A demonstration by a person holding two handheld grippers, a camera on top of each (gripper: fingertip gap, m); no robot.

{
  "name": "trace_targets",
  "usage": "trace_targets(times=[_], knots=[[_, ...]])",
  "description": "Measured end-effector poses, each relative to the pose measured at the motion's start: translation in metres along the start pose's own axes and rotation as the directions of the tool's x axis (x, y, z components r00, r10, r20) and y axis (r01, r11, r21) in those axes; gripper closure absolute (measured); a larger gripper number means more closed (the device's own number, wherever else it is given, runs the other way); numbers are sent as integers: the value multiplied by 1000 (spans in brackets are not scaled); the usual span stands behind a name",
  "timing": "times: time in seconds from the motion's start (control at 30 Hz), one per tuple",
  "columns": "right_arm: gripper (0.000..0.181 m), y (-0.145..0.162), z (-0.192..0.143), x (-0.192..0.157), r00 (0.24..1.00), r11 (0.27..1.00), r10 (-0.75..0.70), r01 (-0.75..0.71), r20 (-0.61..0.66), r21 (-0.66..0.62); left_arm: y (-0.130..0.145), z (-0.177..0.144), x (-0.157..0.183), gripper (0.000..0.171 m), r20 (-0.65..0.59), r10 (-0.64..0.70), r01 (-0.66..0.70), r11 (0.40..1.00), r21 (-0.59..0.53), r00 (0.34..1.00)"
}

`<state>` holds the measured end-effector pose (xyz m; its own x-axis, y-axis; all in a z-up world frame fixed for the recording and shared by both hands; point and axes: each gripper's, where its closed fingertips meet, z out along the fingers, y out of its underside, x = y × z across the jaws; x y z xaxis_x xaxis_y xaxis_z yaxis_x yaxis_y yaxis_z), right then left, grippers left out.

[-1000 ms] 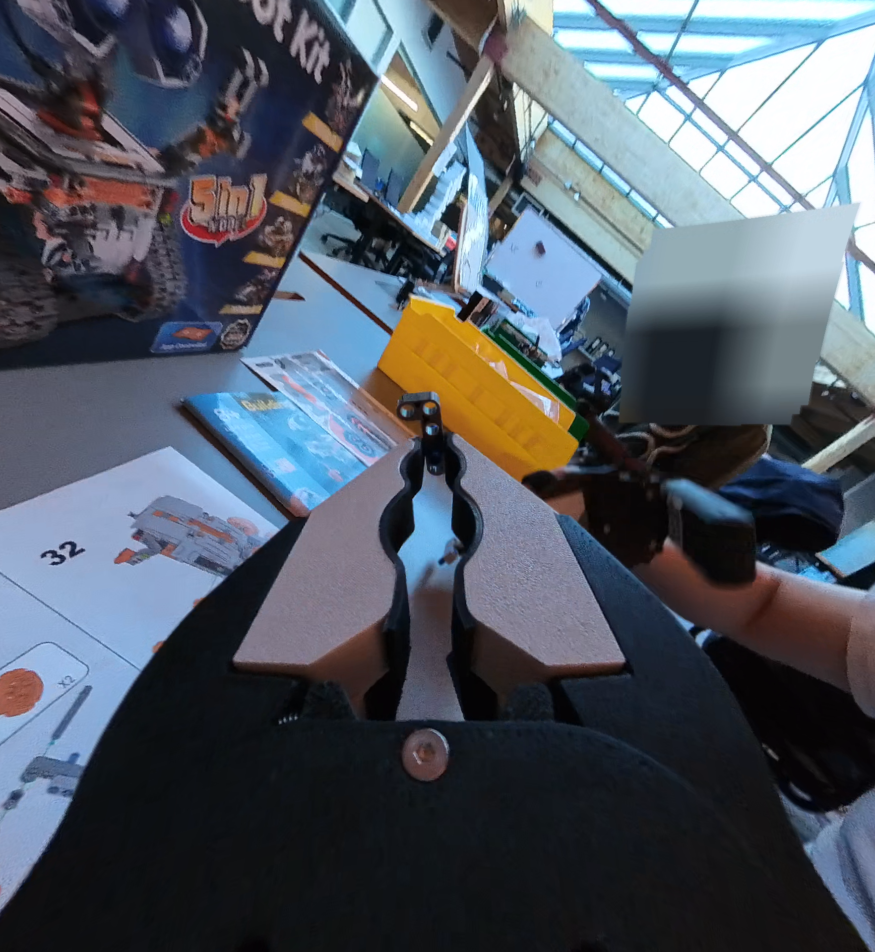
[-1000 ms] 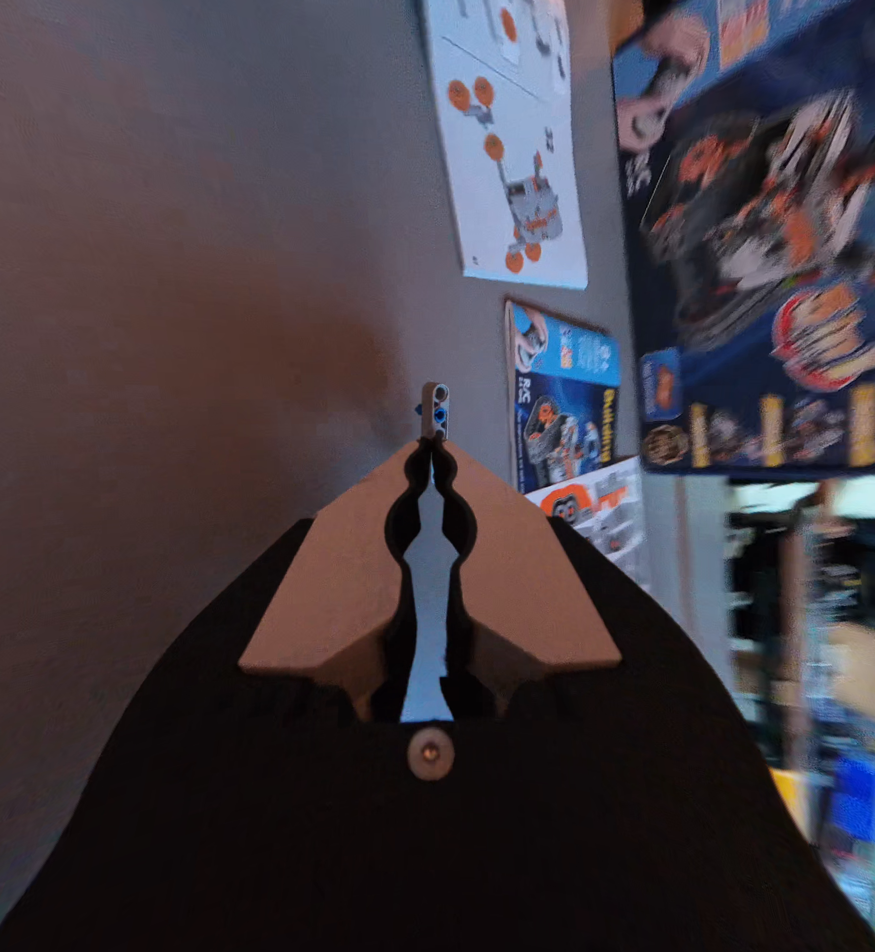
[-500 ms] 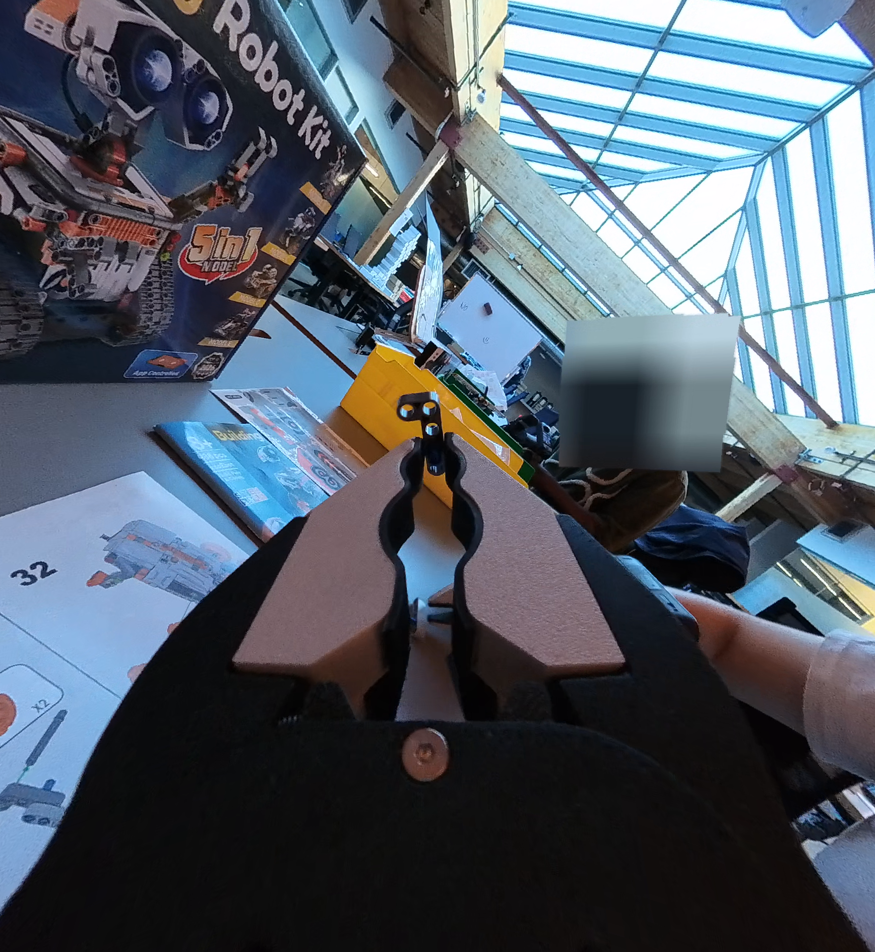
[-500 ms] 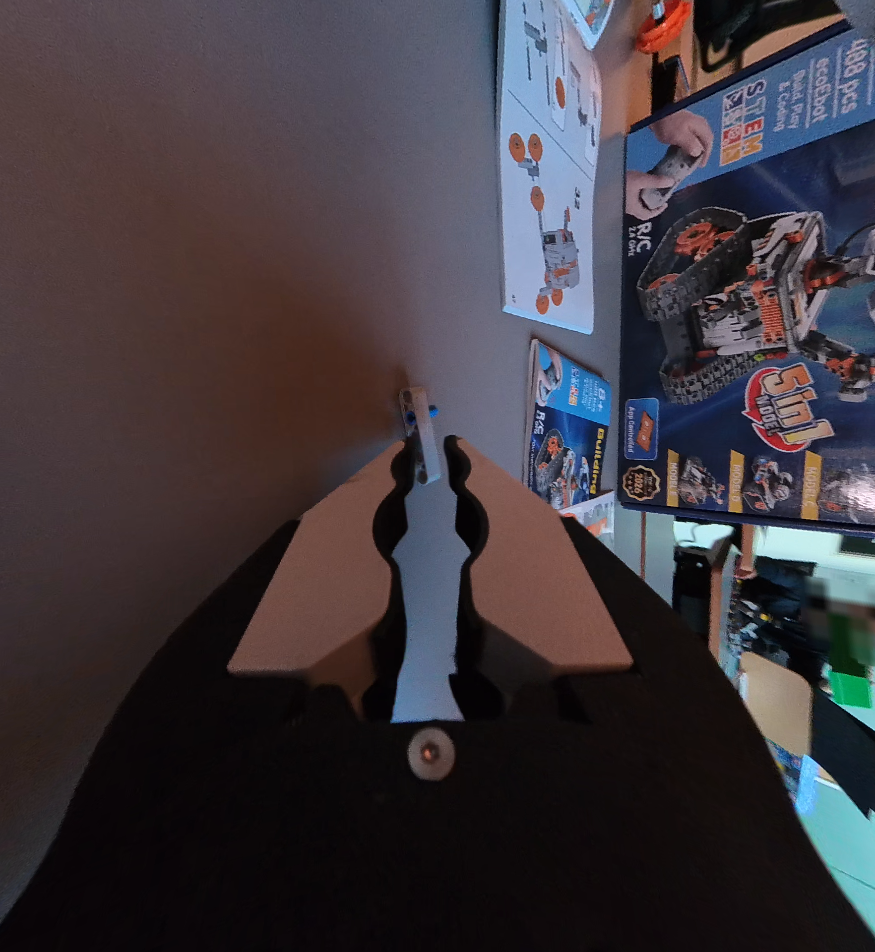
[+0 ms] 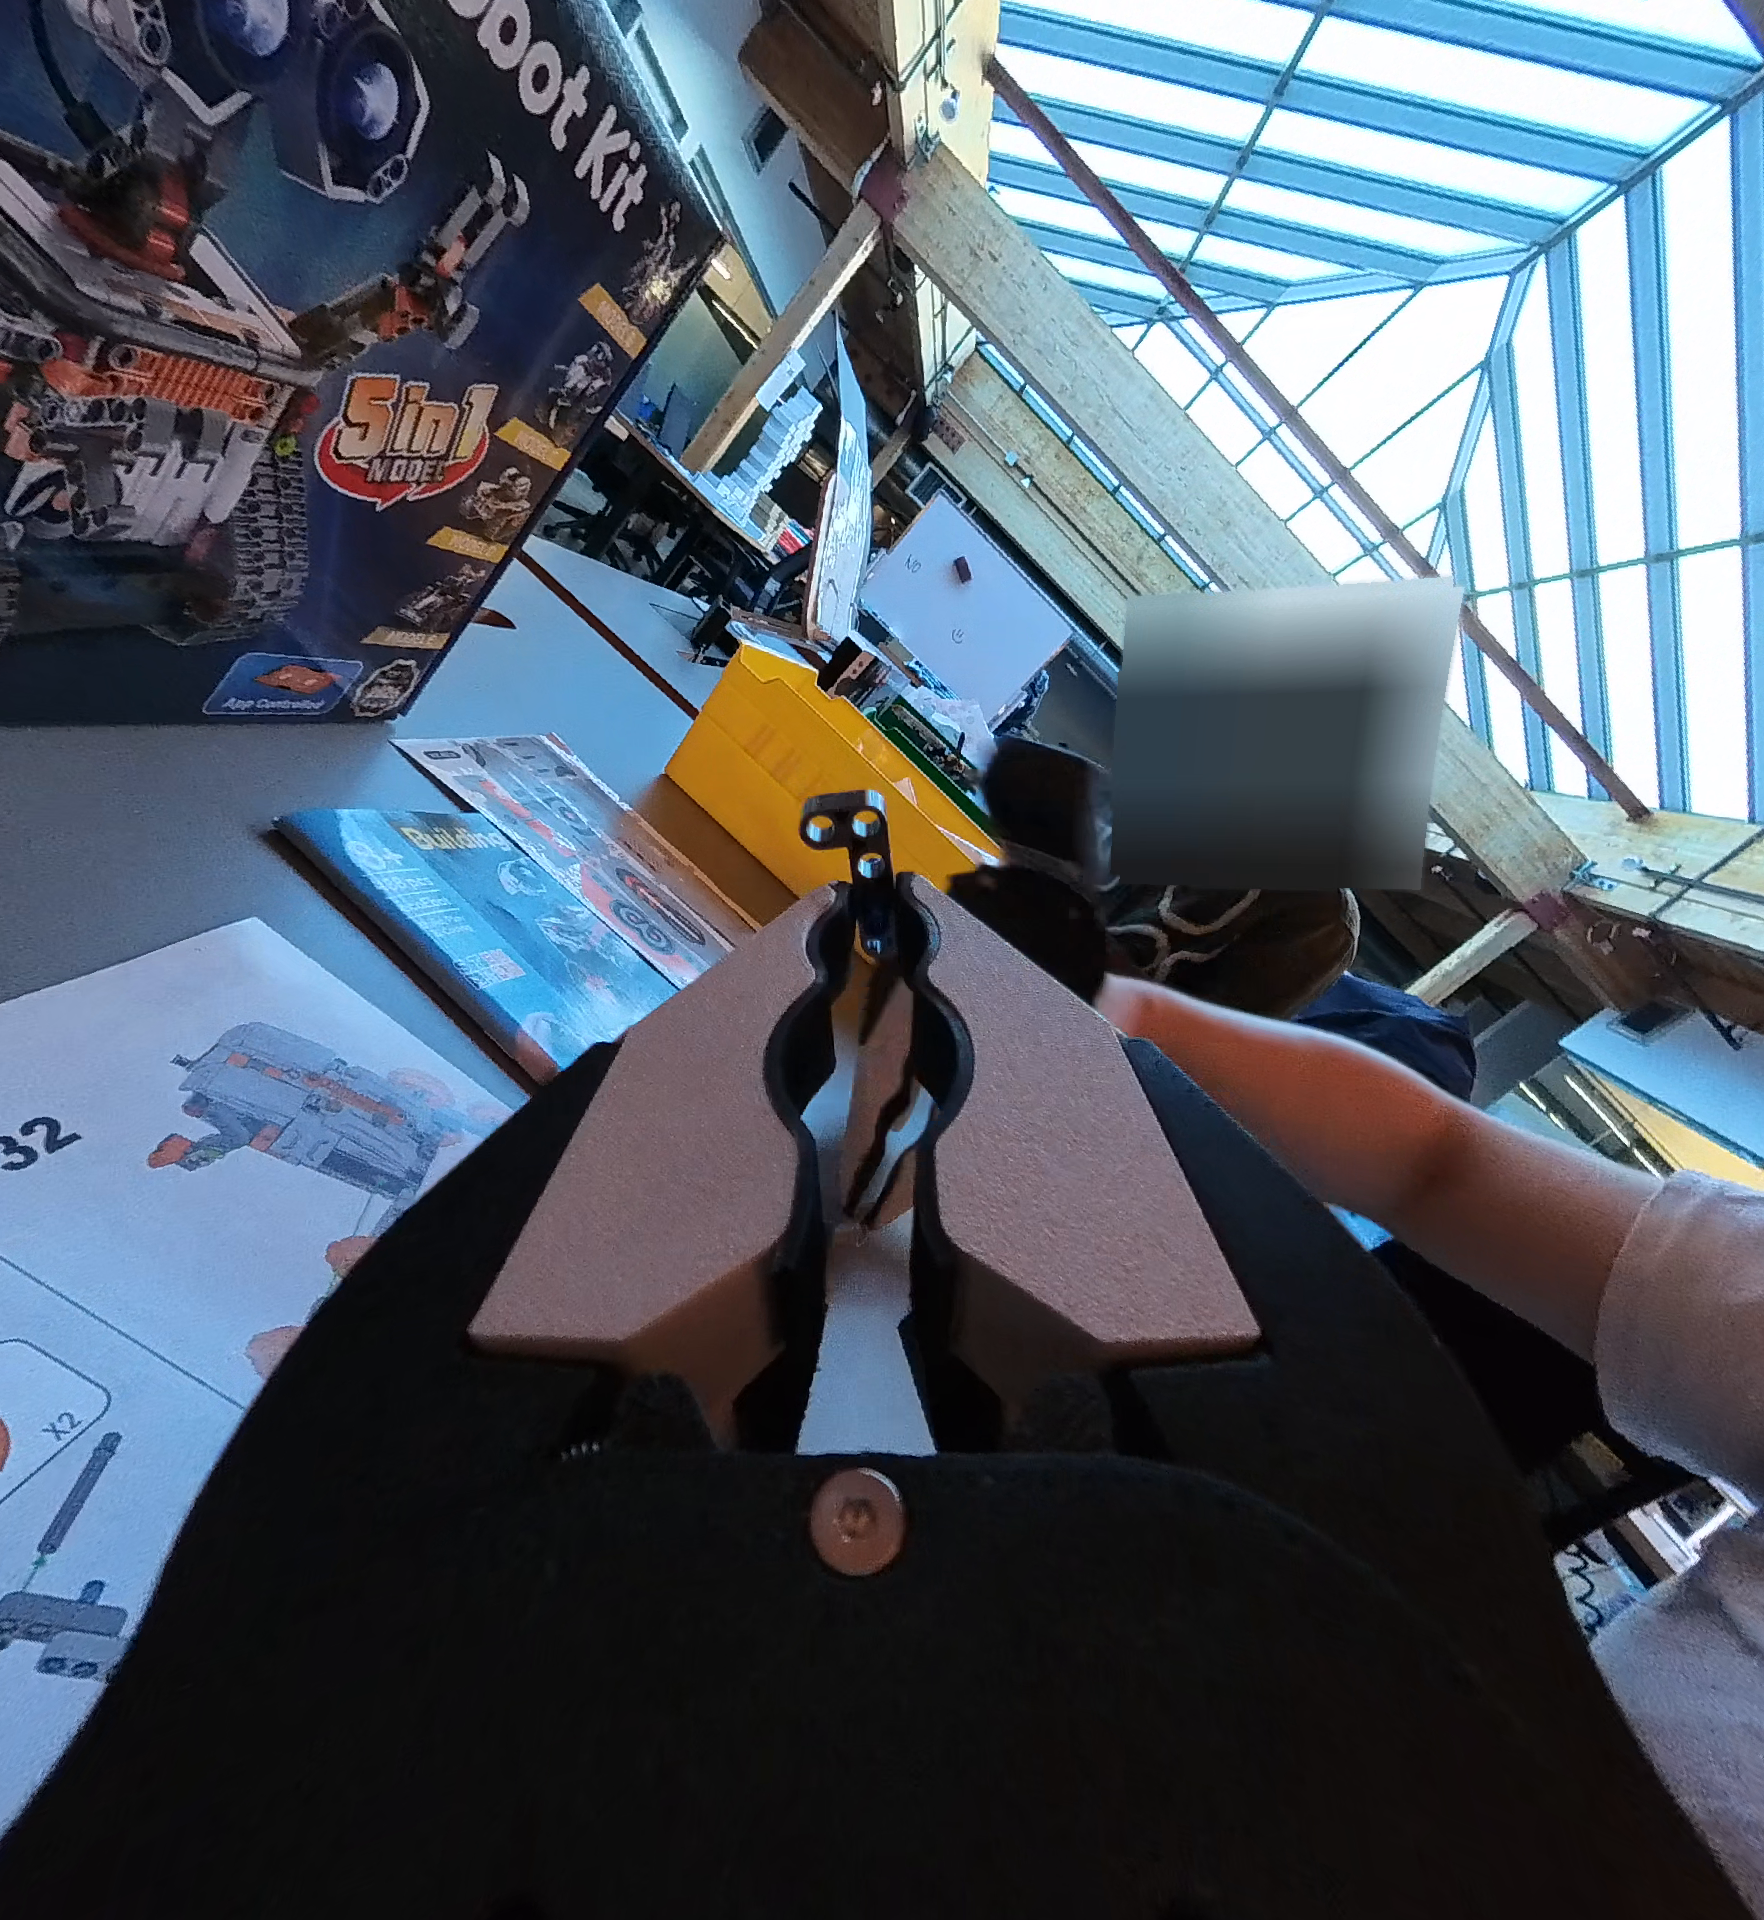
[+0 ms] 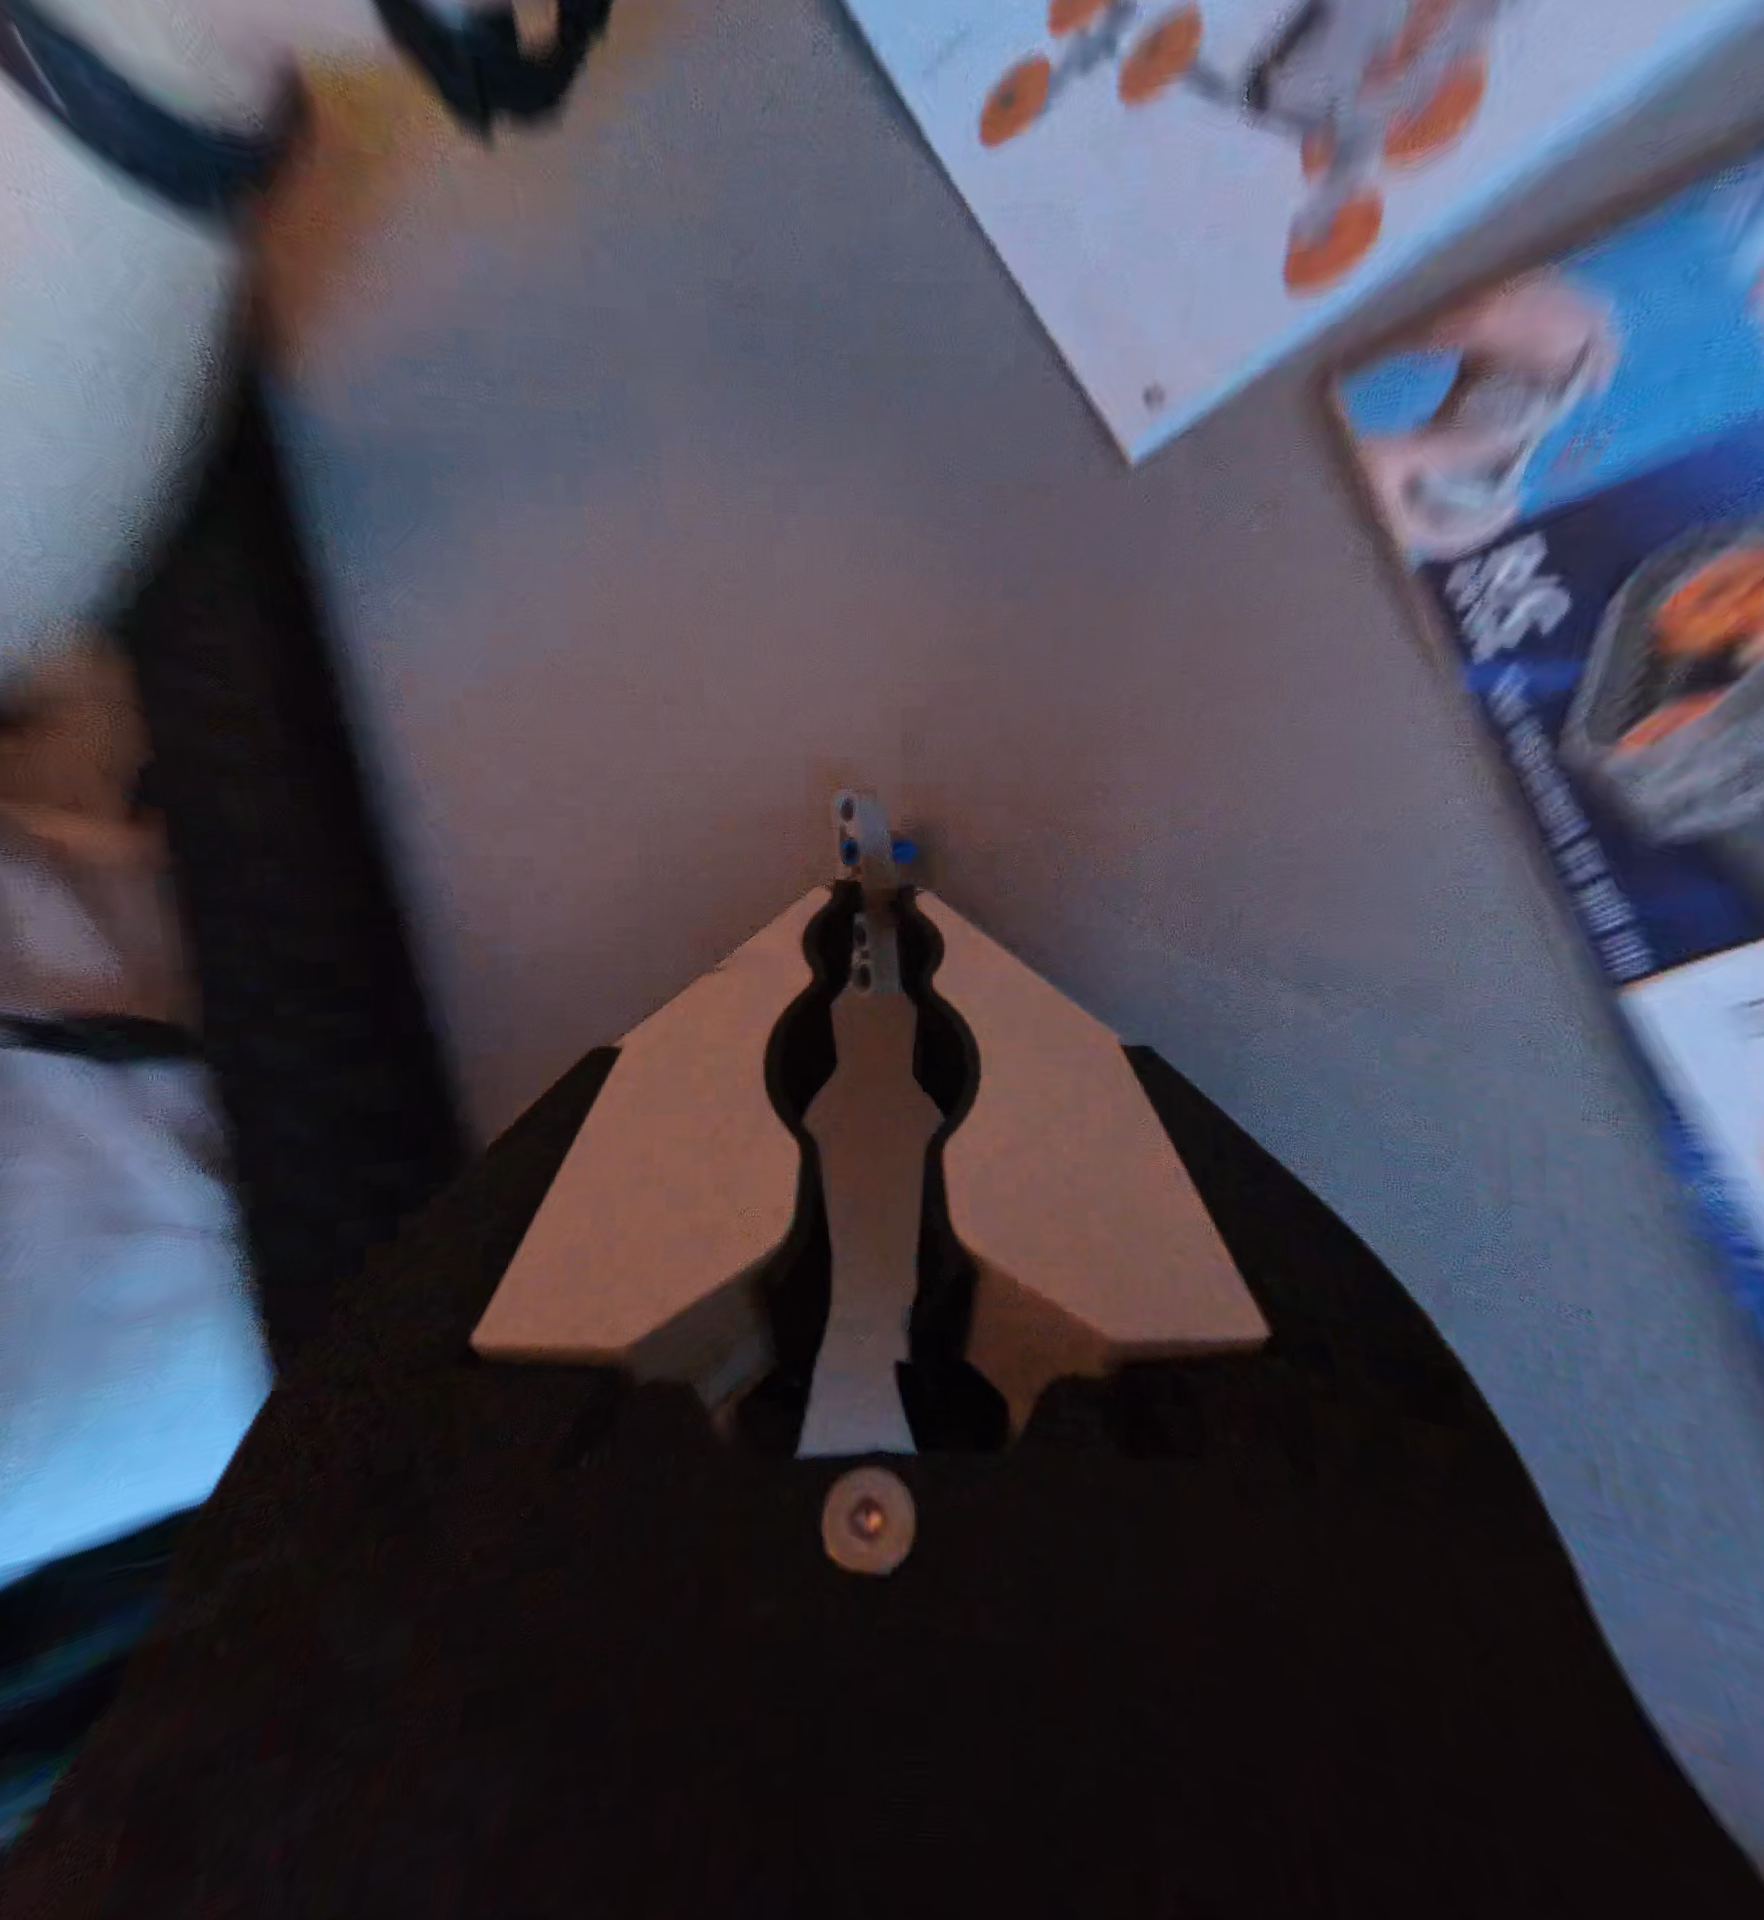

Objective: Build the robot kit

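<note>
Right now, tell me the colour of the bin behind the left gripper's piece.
Yellow bin; left wrist view shows it best.

A grey table [image 5: 130, 831] carries a white instruction sheet [image 5: 130, 1195], a blue booklet [image 5: 483, 914] beside a second booklet [image 5: 587, 821], and yellow bins [image 5: 795, 769]. A dark-blue robot kit box [image 5: 234, 364] stands on it behind them.

One kit box [image 5: 182, 343], two booklets [image 5: 483, 914] [image 5: 587, 821], one instruction sheet [image 5: 130, 1174] — two small parts [image 5: 862, 862] [image 6: 862, 842].

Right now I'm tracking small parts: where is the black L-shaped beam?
In the left wrist view, centre: the black L-shaped beam is pinched in the left gripper, raised before the yellow bin.
</note>
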<state>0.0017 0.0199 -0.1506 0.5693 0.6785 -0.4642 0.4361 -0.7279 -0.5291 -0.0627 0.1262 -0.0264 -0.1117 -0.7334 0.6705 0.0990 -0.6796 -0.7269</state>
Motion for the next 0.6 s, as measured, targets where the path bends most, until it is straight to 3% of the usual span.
trace_targets(times=[0.07,0.23,0.3,0.6], knots=[[176,-2,-2,5,952,961,274,-276,138,-2,2,1,1,168,-9,-3,3,1000,-14,1000],[175,0,-5,17,862,887,457,-460,218,-41,10,4,2,168,-16,-9,8,999,-52,1000],[174,0,-4,17,837,870,487,-491,248,-50,11,5,2,168,-15,-4,3,998,-63,1000],[170,0,-8,21,876,898,431,-441,216,-2,17,9,2,168,-35,-15,12,996,-93,999]])
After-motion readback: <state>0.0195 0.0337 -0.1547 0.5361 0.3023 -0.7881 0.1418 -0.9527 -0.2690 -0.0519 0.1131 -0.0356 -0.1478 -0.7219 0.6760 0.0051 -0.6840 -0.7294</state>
